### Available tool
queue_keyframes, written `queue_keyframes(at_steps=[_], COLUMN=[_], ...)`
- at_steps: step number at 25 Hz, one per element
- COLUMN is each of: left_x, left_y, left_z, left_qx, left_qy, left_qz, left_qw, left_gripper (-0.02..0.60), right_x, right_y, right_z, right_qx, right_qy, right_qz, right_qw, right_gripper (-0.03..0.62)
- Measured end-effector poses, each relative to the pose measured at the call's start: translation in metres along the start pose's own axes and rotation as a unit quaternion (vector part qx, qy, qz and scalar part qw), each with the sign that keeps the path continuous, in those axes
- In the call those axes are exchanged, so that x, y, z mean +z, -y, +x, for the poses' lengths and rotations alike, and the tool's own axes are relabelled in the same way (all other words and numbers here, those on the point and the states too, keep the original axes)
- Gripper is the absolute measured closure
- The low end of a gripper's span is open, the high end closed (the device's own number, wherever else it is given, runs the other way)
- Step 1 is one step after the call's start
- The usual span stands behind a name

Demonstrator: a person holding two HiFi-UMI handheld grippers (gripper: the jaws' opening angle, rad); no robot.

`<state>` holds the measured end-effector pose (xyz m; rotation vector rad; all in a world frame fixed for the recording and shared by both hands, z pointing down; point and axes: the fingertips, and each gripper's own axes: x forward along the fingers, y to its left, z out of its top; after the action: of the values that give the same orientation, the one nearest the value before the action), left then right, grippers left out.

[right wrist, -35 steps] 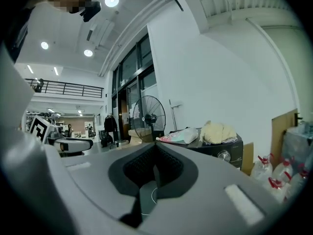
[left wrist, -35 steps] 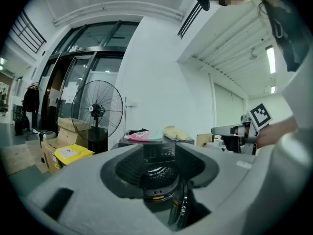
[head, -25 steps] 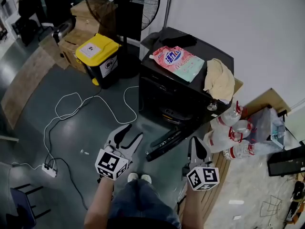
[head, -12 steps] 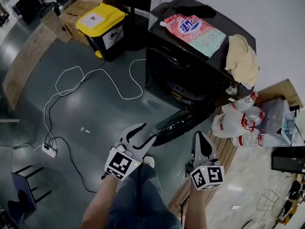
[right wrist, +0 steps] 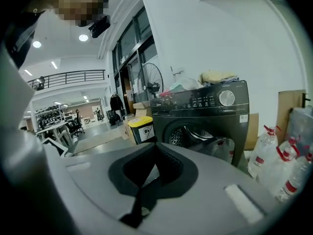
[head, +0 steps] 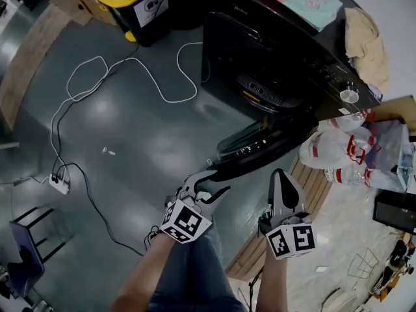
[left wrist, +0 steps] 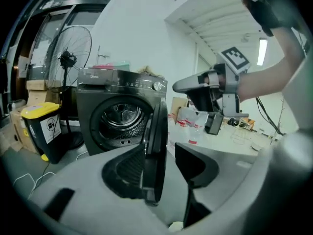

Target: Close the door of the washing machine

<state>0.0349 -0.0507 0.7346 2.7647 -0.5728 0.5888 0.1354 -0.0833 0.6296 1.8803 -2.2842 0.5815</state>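
My left gripper (head: 209, 186) had its jaws spread, and in the left gripper view the free edge of the door (left wrist: 156, 146) stood between them, over the left pad. I could not tell whether either pad touched it. The door hung wide open, edge-on straight ahead of that gripper, with the washing machine (left wrist: 117, 116) and its bare drum beyond and to the left.

My right gripper (head: 281, 177) had its jaws pressed together on nothing, just off the door's outer face.

The trouble I foresaw lay in the contact. With the rim only loosely between open jaws, a push at a slant could let the pad slide off the smooth dark edge, leaving the door half shut. A push too soft might swing it to the front without latching. The water bottles (head: 331, 151) stood close to the right of my right gripper, near the hinge side, and a wide sweep there could knock them over.
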Motion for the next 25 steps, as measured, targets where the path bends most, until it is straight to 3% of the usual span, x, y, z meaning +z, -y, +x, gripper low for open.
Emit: queue_keyframes(at_steps=[7,11,25], left_x=[-0.04,-0.052,-0.05], left_y=[0.006,0.002,-0.017], left_z=[0.034,0.044,0.053], left_qx=[0.016,0.024,0.023], left_qy=[-0.043,-0.057,-0.087], left_qz=[0.039,0.029,0.038], left_qw=[0.9982,0.9976,0.9952], left_gripper=[0.435,0.465,0.515], right_x=[-0.012,-0.013,-0.002], right_y=[0.005,0.008,0.01], right_z=[0.003,0.006,0.026], right_qx=[0.004,0.007,0.036], right_qy=[-0.01,-0.012,-0.016], right_qz=[-0.006,-0.007,0.001], right_qw=[1.0,1.0,0.999], right_gripper=[0.582,0.582,0.582])
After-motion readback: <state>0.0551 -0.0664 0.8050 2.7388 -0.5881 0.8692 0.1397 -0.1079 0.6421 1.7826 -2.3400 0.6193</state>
